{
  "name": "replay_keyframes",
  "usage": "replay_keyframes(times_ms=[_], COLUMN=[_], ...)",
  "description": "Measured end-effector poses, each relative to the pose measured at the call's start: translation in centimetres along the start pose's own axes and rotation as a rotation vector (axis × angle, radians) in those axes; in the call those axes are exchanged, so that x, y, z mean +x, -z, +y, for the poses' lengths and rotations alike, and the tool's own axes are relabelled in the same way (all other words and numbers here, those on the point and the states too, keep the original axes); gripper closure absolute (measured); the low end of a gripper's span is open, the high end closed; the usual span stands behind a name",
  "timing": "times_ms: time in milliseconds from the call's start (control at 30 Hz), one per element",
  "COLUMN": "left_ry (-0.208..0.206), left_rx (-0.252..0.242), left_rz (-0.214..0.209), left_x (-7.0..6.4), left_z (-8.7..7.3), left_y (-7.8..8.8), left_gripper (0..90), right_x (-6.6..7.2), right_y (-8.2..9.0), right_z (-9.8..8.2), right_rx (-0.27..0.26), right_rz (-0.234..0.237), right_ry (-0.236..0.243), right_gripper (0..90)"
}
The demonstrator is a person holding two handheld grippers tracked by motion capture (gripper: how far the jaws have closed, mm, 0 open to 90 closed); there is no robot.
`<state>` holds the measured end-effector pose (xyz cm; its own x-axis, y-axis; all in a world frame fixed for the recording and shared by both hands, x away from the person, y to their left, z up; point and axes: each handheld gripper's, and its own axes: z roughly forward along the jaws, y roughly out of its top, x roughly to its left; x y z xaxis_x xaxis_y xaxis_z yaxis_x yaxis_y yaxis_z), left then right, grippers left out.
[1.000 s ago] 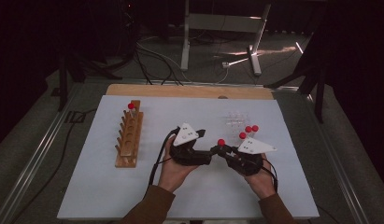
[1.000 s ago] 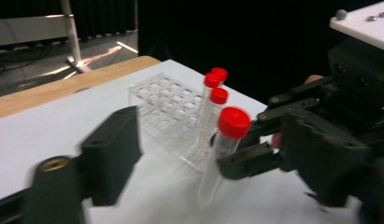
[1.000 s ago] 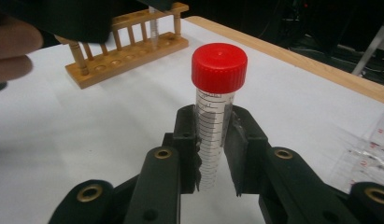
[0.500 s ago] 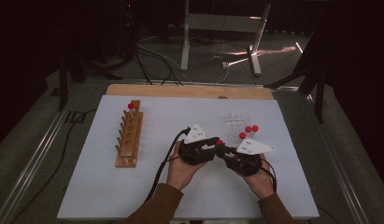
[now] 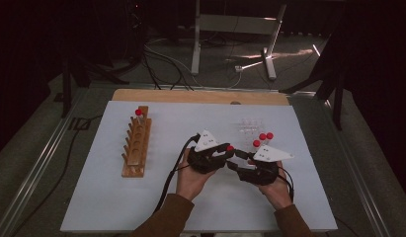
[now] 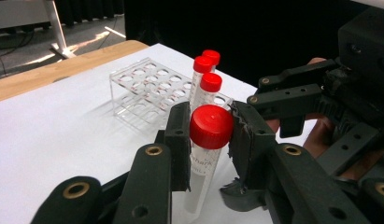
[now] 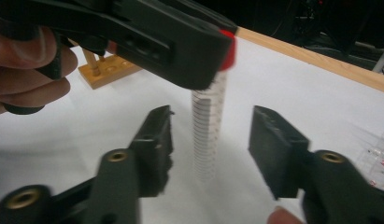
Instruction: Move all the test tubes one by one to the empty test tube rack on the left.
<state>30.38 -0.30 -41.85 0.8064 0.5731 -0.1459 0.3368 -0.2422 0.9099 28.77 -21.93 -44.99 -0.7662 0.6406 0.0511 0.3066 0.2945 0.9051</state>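
Change since earlier frame: the left claw [image 5: 229,149] has crossed from beside the right claw [image 5: 233,163] and now meets it near the clear plastic tube rack [image 5: 248,127]; its jaws have closed.
Left claw: clamped on the red screw cap of the clear plastic test tube [image 6: 204,154], pads pressing both sides.
Right claw: jaws have just been opening; they stand apart on either side of the tube's graduated body without touching it.
Tube: upright between the two claws, just in front of the clear rack, which holds three red-capped tubes [image 5: 263,138].
Hands: both forearms come in low, the left hand [image 5: 191,178] cupped palm-up, the right hand [image 5: 275,190] alongside.
Wooden tube rack [image 5: 136,142]: well left of the clear rack on the white worktop [image 5: 106,197].
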Motion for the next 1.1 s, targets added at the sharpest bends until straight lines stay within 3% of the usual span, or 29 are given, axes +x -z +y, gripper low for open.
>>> replay_keyframes(times_ms=[100, 433, 1100], left_ry=[0.006, 0.034, 0.070], left_rx=[-0.003, -0.020, -0.056], left_rz=[0.009, 0.037, 0.095], left_x=[0.2, 1.2, 3.6], left_z=[0.1, 0.4, 1.4], left_y=[0.2, 1.0, 3.5], left_gripper=[71.0, 71.0, 71.0], right_x=[-0.3, -0.7, -2.4], right_y=[0.2, 0.8, 3.0], right_z=[0.0, 0.0, 0.1], right_rx=[-0.011, -0.030, -0.109], right_rz=[-0.030, -0.079, -0.143], right_ry=[-0.012, -0.032, -0.064], right_gripper=[25.2, 0.7, 0.0])
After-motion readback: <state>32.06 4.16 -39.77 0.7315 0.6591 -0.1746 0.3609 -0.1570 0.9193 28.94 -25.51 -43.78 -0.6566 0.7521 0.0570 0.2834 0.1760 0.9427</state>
